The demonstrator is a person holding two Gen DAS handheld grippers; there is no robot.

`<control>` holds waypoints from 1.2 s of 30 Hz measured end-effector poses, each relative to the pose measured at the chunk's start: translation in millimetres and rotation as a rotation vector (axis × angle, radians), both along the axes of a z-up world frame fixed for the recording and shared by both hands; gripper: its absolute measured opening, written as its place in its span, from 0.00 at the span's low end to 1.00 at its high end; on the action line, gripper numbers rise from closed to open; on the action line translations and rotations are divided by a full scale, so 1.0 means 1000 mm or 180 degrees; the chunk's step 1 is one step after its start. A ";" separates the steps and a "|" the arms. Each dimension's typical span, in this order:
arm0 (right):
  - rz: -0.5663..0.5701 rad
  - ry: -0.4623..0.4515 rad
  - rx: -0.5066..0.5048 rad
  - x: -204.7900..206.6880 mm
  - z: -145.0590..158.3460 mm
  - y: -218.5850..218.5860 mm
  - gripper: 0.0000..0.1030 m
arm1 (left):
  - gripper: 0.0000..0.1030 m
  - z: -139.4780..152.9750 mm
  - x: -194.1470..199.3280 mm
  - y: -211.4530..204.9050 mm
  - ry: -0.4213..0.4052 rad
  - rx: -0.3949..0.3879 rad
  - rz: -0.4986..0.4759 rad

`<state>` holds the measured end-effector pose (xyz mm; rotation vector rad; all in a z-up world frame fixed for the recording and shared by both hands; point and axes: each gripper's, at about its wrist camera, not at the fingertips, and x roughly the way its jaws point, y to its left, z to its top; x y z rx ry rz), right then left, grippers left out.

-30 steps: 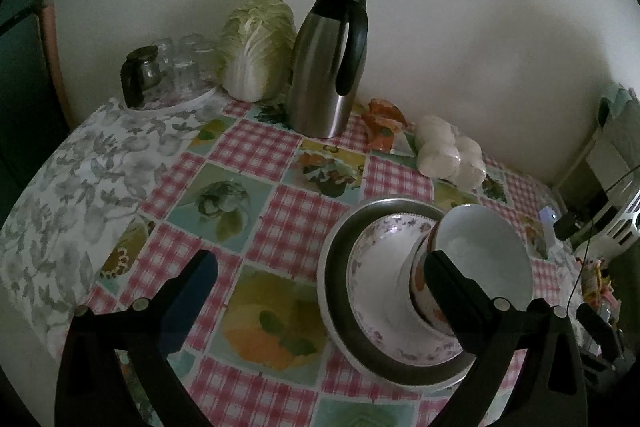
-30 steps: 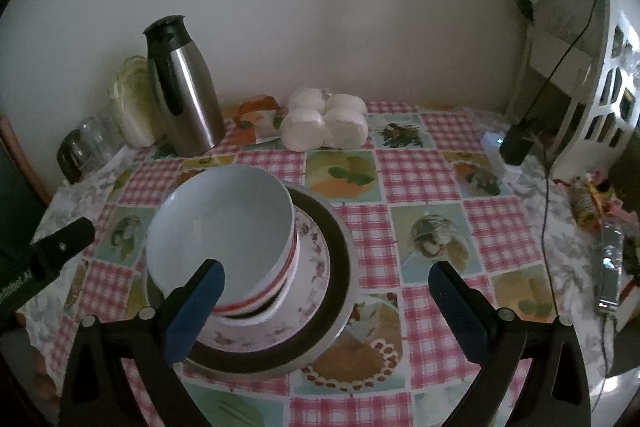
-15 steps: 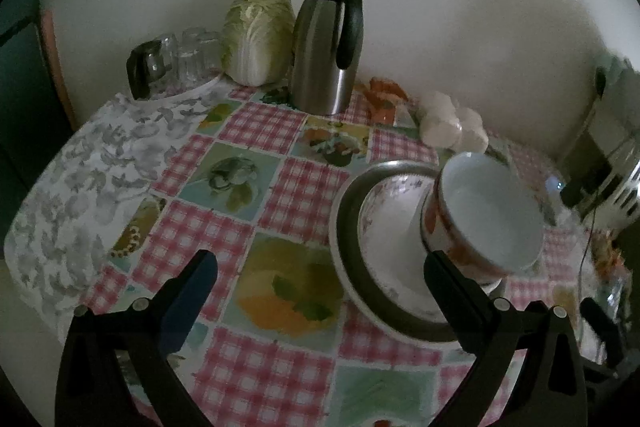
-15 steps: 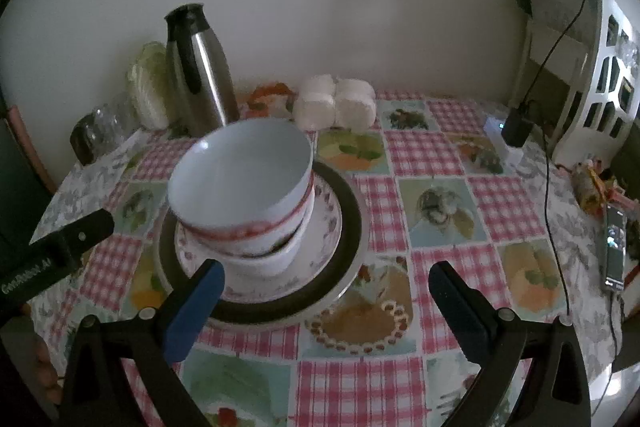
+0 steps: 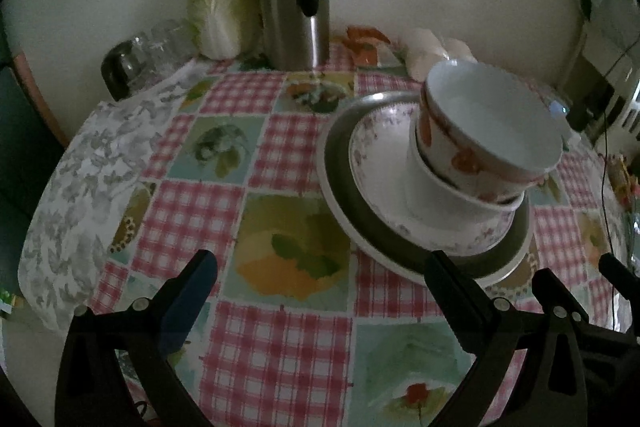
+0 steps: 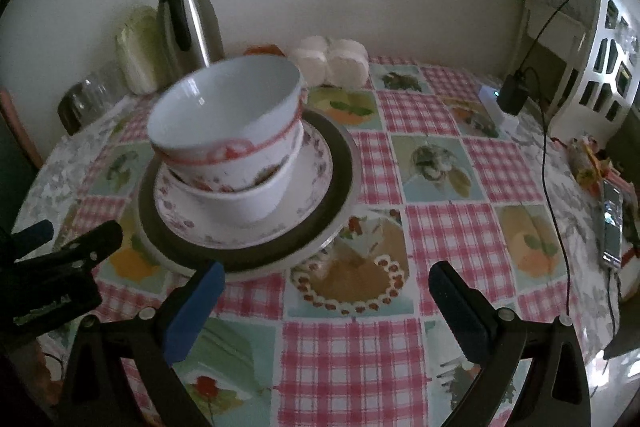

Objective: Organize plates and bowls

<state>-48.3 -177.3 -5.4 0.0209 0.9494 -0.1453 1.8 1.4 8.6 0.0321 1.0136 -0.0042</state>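
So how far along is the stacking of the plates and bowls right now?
Mostly done, it seems. The top bowl sits nested in the lower bowl, on the floral plate, on the dark-rimmed plate. Nothing is in hand: left gripper and right gripper are open and clear of the stack. The top bowl looks slightly tilted, so straightening it may be all that's left.

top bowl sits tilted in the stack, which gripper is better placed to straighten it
Probably the left. The left hand-held gripper is open with one finger close beside the stacked plates, below the tilted top bowl. The right hand-held gripper is open too, but points mostly at bare tablecloth.
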 end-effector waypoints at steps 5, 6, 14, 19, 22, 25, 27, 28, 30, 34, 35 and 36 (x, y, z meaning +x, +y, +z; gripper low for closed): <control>-0.0052 0.0114 -0.0048 -0.003 -0.009 -0.003 1.00 | 1.00 -0.009 0.000 0.000 0.0120 0.0013 -0.0041; -0.0060 0.0129 -0.0062 -0.004 -0.009 -0.004 1.00 | 1.00 -0.011 0.000 0.000 0.0142 0.0003 -0.0038; -0.0062 0.0207 -0.0091 -0.008 -0.012 -0.004 1.00 | 1.00 -0.016 -0.002 -0.002 0.0223 -0.0048 -0.0076; -0.0099 0.0237 -0.0065 -0.011 -0.014 -0.006 1.00 | 1.00 -0.016 -0.002 0.002 0.0247 -0.0138 -0.0049; -0.0104 0.0205 -0.0061 -0.013 -0.011 -0.006 1.00 | 1.00 -0.015 -0.004 0.001 0.0226 -0.0136 -0.0058; -0.0107 0.0162 -0.0047 -0.014 -0.009 -0.006 1.00 | 1.00 -0.014 -0.005 0.000 0.0202 -0.0135 -0.0061; -0.0115 0.0135 -0.0027 -0.015 -0.007 -0.007 1.00 | 1.00 -0.013 -0.005 0.001 0.0192 -0.0147 -0.0053; -0.0117 0.0125 -0.0020 -0.015 -0.007 -0.008 1.00 | 1.00 -0.013 -0.005 0.001 0.0188 -0.0150 -0.0050; -0.0116 0.0103 -0.0008 -0.016 -0.005 -0.008 1.00 | 1.00 -0.013 -0.005 0.001 0.0183 -0.0148 -0.0049; -0.0105 0.0068 0.0000 -0.016 -0.004 -0.007 1.00 | 1.00 -0.013 -0.005 -0.001 0.0194 -0.0121 -0.0057; -0.0103 0.0063 0.0003 -0.016 -0.003 -0.007 1.00 | 1.00 -0.013 -0.005 -0.001 0.0198 -0.0119 -0.0050; -0.0100 0.0058 0.0008 -0.016 -0.003 -0.007 1.00 | 1.00 -0.013 -0.005 0.000 0.0203 -0.0114 -0.0042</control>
